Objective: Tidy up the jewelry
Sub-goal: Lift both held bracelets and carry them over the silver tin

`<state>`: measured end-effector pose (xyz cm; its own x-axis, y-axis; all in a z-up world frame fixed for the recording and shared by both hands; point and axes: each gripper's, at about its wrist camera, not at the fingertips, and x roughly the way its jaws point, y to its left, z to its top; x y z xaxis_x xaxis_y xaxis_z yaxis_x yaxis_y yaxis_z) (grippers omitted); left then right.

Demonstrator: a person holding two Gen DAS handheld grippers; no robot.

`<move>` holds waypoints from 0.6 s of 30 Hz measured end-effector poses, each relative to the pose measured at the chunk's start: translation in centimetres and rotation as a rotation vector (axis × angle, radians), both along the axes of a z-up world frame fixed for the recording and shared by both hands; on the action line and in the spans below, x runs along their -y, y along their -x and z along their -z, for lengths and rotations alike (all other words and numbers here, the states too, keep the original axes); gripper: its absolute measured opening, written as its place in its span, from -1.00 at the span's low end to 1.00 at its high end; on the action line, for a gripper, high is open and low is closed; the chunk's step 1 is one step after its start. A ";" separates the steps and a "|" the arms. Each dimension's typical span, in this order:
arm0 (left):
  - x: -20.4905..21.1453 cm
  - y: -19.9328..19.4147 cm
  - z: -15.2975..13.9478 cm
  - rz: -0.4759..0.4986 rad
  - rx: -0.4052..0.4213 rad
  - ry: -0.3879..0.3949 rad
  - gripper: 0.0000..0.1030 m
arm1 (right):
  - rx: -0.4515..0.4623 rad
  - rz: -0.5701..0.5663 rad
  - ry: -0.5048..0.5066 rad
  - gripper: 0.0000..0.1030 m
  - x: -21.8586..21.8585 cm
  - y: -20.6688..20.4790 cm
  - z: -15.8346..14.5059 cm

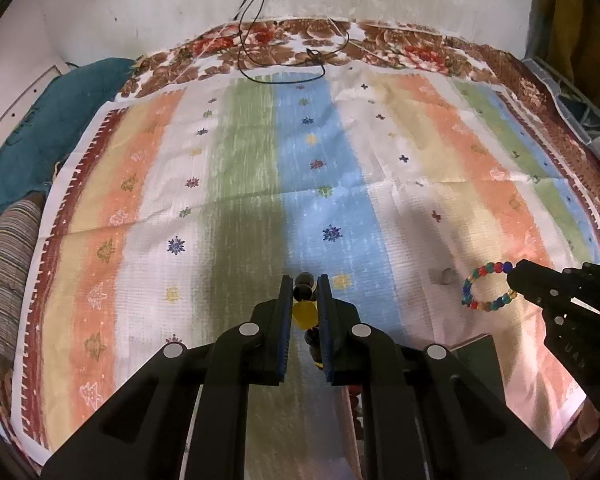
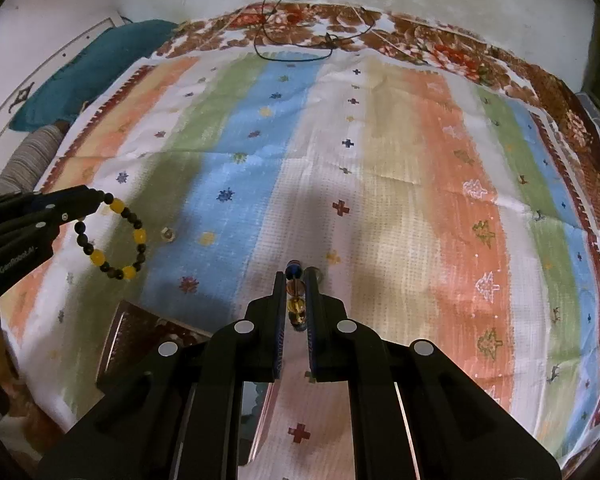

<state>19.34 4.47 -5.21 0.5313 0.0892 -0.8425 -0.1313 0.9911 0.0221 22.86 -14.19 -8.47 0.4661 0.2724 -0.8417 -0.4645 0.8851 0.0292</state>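
bracelets: 2, black-and-yellow bracelet (image 2: 110, 236) and multicoloured bracelet (image 1: 486, 286) | grippers: 2 | small ring (image 2: 167, 233): 1 | striped cloth (image 1: 240, 180): 1

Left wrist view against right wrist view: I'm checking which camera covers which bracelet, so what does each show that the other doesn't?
Only the left wrist view shows the multicoloured bracelet as a full loop, hanging from the right hand-held gripper.

Only the right wrist view shows the black-and-yellow bracelet as a full loop, hanging from the left hand-held gripper.

Both show the striped cloth, a small ring lying on it, the black cable and the teal pillow.
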 end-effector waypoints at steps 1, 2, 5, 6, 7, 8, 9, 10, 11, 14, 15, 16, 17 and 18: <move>0.1 0.1 -0.1 0.002 0.002 0.004 -0.78 | 0.000 0.002 -0.004 -0.80 0.1 0.1 -0.1; 0.2 0.3 -0.2 0.004 0.003 0.005 -0.78 | -0.001 0.002 -0.008 -0.80 0.2 0.1 -0.2; 0.4 0.8 -0.7 0.009 0.011 0.011 -0.78 | -0.001 0.002 -0.017 -0.80 0.3 0.4 -0.4; 0.5 0.9 -0.8 0.010 0.014 0.013 -0.78 | -0.002 0.003 -0.023 -0.80 0.5 0.5 -0.5; 0.6 1.1 -1.0 0.010 0.017 0.015 -0.78 | -0.001 0.003 -0.027 -0.80 0.5 0.7 -0.6; 0.6 1.2 -1.1 0.012 0.019 0.016 -0.78 | -0.002 0.000 -0.033 -0.80 0.6 0.8 -0.7; 0.7 1.4 -1.3 0.013 0.023 0.019 -0.78 | -0.001 -0.004 -0.038 -0.80 0.6 1.0 -0.9; 0.8 1.5 -1.5 0.014 0.027 0.023 -0.78 | 0.002 -0.006 -0.043 -0.80 0.7 1.2 -1.0; 0.9 1.7 -1.7 0.015 0.031 0.025 -0.78 | 0.005 -0.008 -0.045 -0.80 0.7 1.3 -1.1; 1.3 2.1 -2.2 0.020 0.041 0.026 -0.78 | 0.023 0.007 -0.065 -0.80 1.0 1.8 -1.7; 1.5 2.3 -2.4 0.023 0.047 0.022 -0.78 | 0.024 0.006 -0.075 -0.80 1.1 2.0 -2.0; 1.6 2.5 -2.6 0.025 0.053 0.015 -0.78 | 0.024 0.005 -0.083 -0.80 1.1 2.2 -2.1; 1.7 2.6 -2.7 0.025 0.057 0.014 -0.78 | 0.027 0.002 -0.089 -0.80 1.1 2.4 -2.3; 1.7 2.7 -2.9 0.024 0.059 0.018 -0.78 | 0.033 -0.001 -0.091 -0.80 1.1 2.6 -2.5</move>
